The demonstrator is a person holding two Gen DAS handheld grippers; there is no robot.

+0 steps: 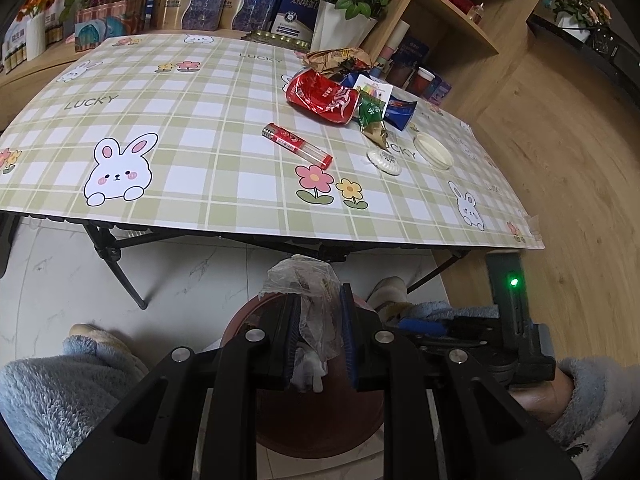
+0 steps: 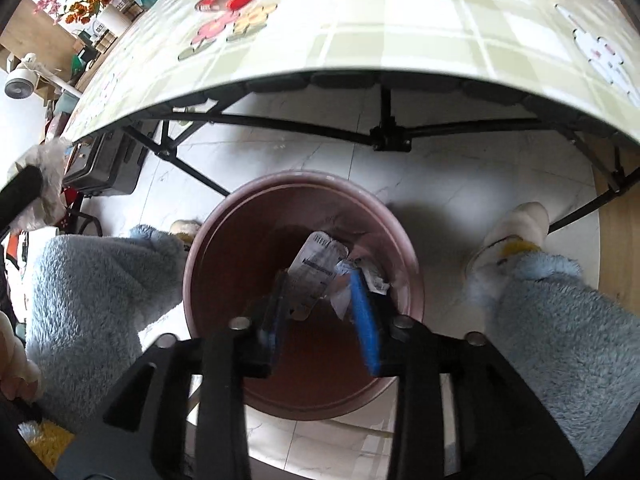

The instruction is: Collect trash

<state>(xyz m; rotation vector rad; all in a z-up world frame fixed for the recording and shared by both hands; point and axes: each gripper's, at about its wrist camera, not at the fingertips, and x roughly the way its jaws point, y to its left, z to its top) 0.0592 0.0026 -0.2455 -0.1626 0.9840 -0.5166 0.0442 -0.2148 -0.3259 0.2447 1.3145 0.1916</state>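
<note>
My left gripper [image 1: 320, 300] is shut on a crumpled clear plastic wrapper [image 1: 308, 284], held above the brown bin [image 1: 320, 432] on the floor in front of the table. My right gripper [image 2: 320, 280] is open over the same bin [image 2: 224, 240]; white paper scraps [image 2: 316, 264] lie between and just beyond its fingers, inside the bin. On the table lie a crushed red can [image 1: 324, 98], a red lighter [image 1: 298, 146], a green wrapper [image 1: 372, 118], a blue wrapper [image 1: 400, 112], a brown wrapper [image 1: 340, 60] and two white lids [image 1: 434, 150].
The folding table [image 1: 180, 80] has a checked rabbit cloth and black legs [image 2: 388, 136]. Boxes and flower pots [image 1: 348, 4] stand behind it, wooden shelves [image 1: 456, 20] at the right. My slippered feet [image 2: 516, 228] flank the bin. A black case [image 2: 104, 168] sits at the left.
</note>
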